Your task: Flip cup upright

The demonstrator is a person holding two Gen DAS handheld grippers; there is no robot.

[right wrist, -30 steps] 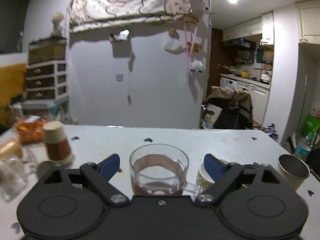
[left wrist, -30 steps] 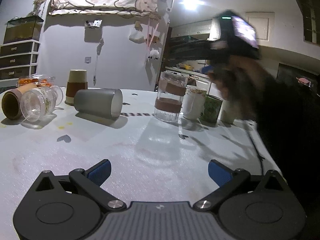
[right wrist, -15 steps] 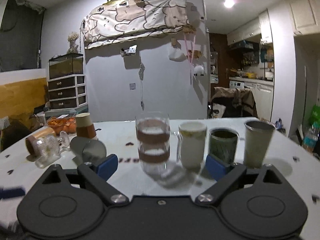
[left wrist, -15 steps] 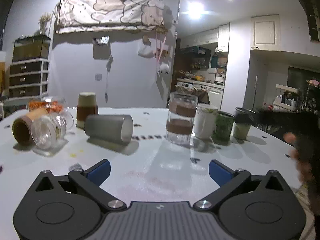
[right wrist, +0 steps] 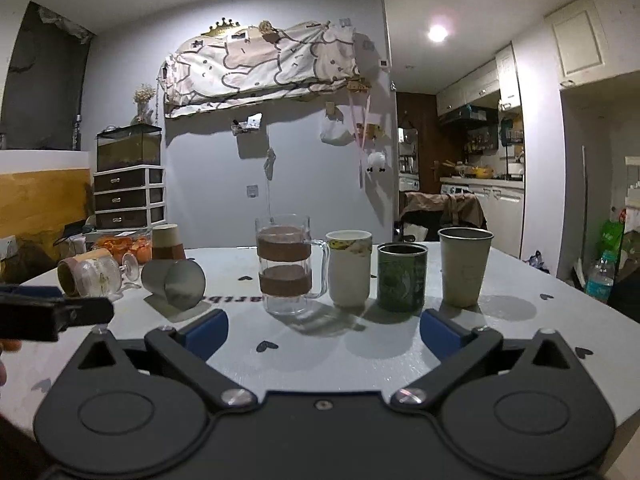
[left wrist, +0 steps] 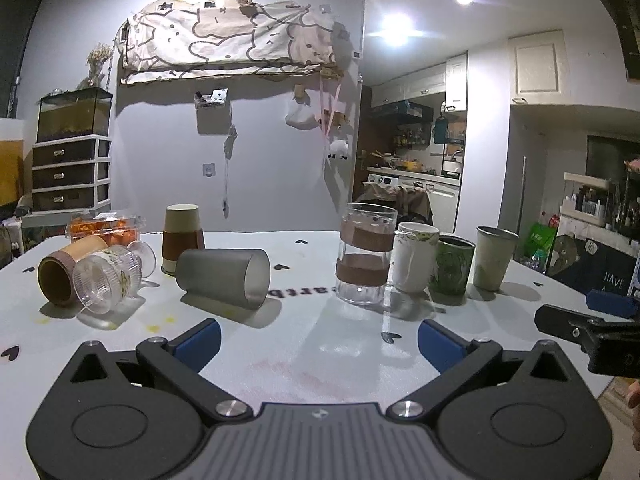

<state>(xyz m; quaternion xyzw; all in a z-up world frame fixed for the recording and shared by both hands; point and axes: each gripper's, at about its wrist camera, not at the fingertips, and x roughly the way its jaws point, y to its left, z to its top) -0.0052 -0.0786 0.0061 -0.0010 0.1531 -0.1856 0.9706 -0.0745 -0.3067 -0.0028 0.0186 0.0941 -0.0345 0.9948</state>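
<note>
A frosted grey cup (left wrist: 224, 278) lies on its side on the white table (left wrist: 304, 356), mouth towards me; it also shows in the right wrist view (right wrist: 174, 283). A tan cup (left wrist: 64, 274) and a ribbed stemmed glass (left wrist: 110, 278) also lie on their sides at the left. A brown paper cup (left wrist: 182, 236) stands upside down behind them. My left gripper (left wrist: 318, 340) is open and empty, well short of the grey cup. My right gripper (right wrist: 324, 332) is open and empty, in front of the upright cups.
Upright in a row stand a banded glass mug (right wrist: 286, 266), a white mug (right wrist: 349, 268), a green cup (right wrist: 402, 276) and a steel tumbler (right wrist: 464, 266). A box of oranges (left wrist: 106, 226) sits at the back left. The table edge lies to the right.
Both grippers have drawn back from the table's middle. The right gripper has backed away from the banded mug, which now stands upright in the row. Each gripper now shows at the other's view edge.
</note>
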